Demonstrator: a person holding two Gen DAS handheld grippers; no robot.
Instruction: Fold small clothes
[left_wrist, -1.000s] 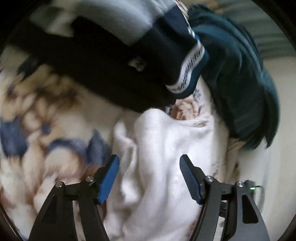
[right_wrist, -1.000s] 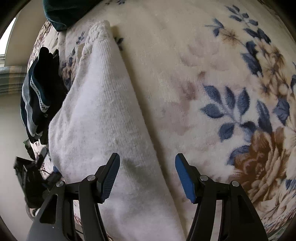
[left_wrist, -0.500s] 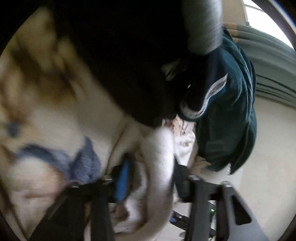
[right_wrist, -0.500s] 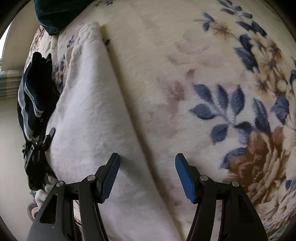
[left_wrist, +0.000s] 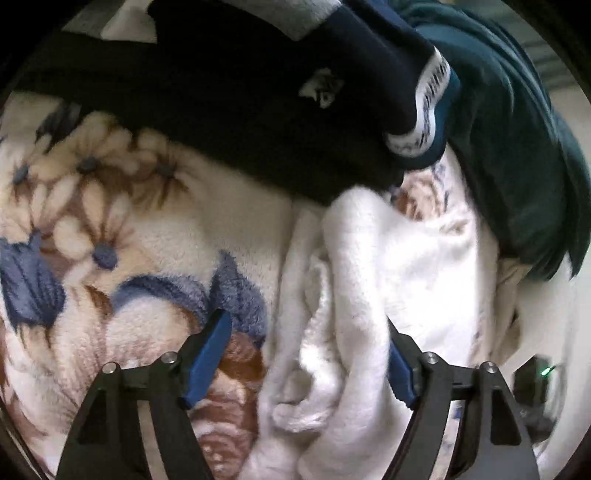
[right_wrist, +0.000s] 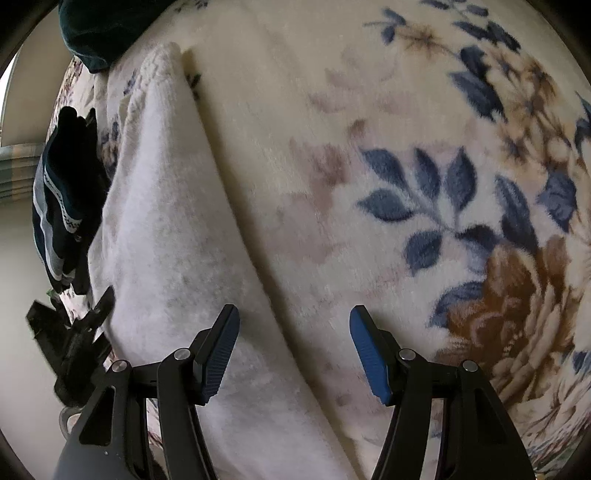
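Note:
A white fluffy garment (left_wrist: 369, 277) lies bunched in folds on a floral blanket (left_wrist: 110, 240). My left gripper (left_wrist: 304, 363) stands over its near end and its jaws are opening. The cloth sits loose between them: the left pad (left_wrist: 210, 354) is clear of it, while the right pad is half hidden behind a fold. In the right wrist view the same white garment (right_wrist: 159, 221) runs as a long folded strip. My right gripper (right_wrist: 295, 350) hovers open over the strip's right edge, pinching nothing. The left gripper's black frame (right_wrist: 74, 332) shows at the strip's left side.
A navy garment with white patterned trim (left_wrist: 258, 92) lies just beyond the white one, also visible as a navy bundle (right_wrist: 62, 192). A dark teal garment (left_wrist: 517, 129) is heaped to its right. The floral blanket (right_wrist: 406, 147) stretches out to the right of the strip.
My left gripper narrowed around the white cloth while its view swung; now its jaws stand wider and the cloth lies loose. The right gripper has kept still.

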